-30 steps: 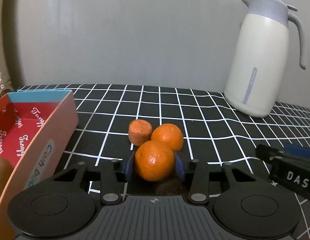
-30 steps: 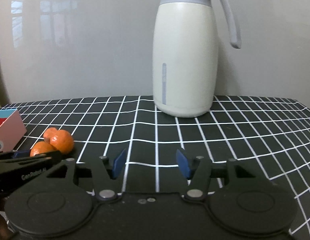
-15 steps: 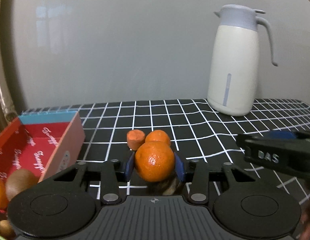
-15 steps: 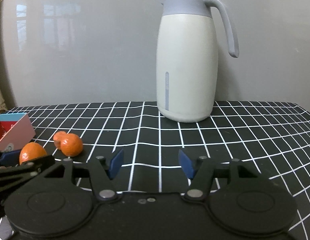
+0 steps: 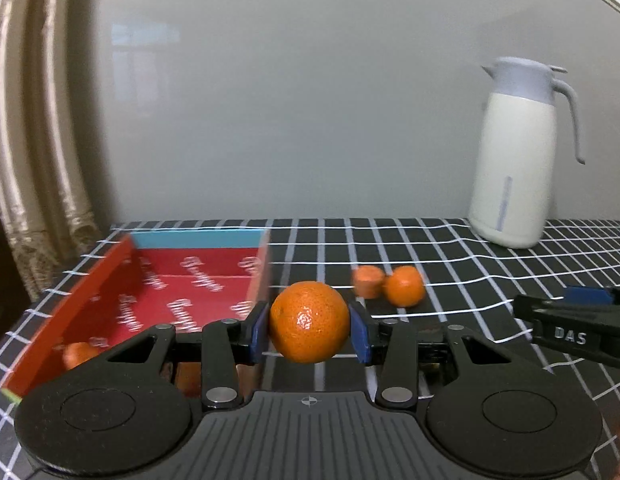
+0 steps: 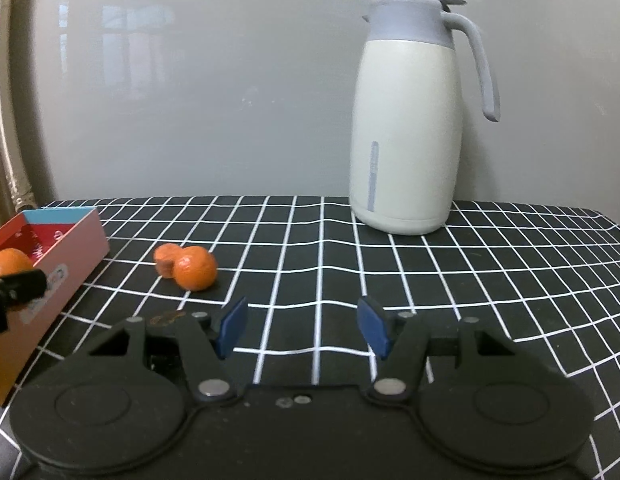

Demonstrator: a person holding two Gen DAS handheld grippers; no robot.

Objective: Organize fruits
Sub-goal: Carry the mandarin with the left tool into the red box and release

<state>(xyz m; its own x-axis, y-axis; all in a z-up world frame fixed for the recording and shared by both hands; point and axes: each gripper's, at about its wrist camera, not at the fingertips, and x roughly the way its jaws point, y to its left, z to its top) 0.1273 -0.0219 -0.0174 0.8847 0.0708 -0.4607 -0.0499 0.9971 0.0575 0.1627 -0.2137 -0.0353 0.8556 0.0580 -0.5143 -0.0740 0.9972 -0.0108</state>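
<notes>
My left gripper (image 5: 309, 323) is shut on a round orange tangerine (image 5: 309, 322) and holds it in the air just right of the red cardboard box (image 5: 181, 280). The same tangerine (image 6: 9, 261) shows over the box (image 6: 75, 240) in the right wrist view. A second tangerine (image 5: 404, 285) and a small orange cut piece (image 5: 367, 281) lie touching on the checked cloth; they also show in the right wrist view as the tangerine (image 6: 194, 268) and the piece (image 6: 165, 257). My right gripper (image 6: 303, 326) is open and empty, low over the cloth.
A cream and grey thermos jug (image 6: 406, 120) stands at the back, also in the left wrist view (image 5: 514, 160). The box holds more fruit (image 5: 79, 354) at its near end. A curtain (image 5: 33, 140) hangs at the left. The right gripper's finger (image 5: 570, 330) reaches in from the right.
My left gripper has lifted the tangerine off the cloth and swung it left toward the red box. My right gripper has drawn back a little and stayed open.
</notes>
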